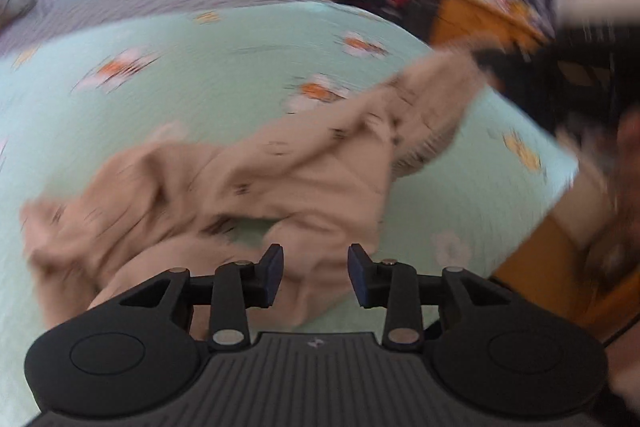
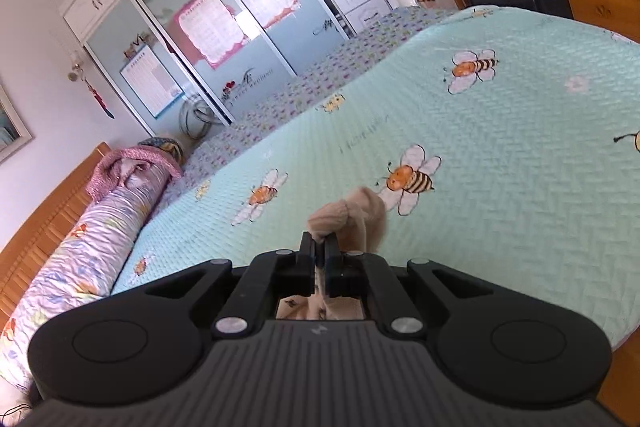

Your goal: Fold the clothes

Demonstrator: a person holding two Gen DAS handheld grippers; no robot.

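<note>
Right gripper (image 2: pixel 320 247) clamped on a bunched edge of the beige garment (image 2: pixel 352 215), left gripper (image 1: pixel 315 273) spread apart and holding nothing — garment crumpled just beyond it, on the mint bee-print bedspread (image 1: pixel 180 99).

The left gripper (image 1: pixel 315 275) sits low in the frame's centre, its jaws spread apart with nothing between them. The right gripper (image 2: pixel 320 253), also low centre, has its jaws pressed together on a fold of beige cloth (image 2: pixel 352 213).
</note>
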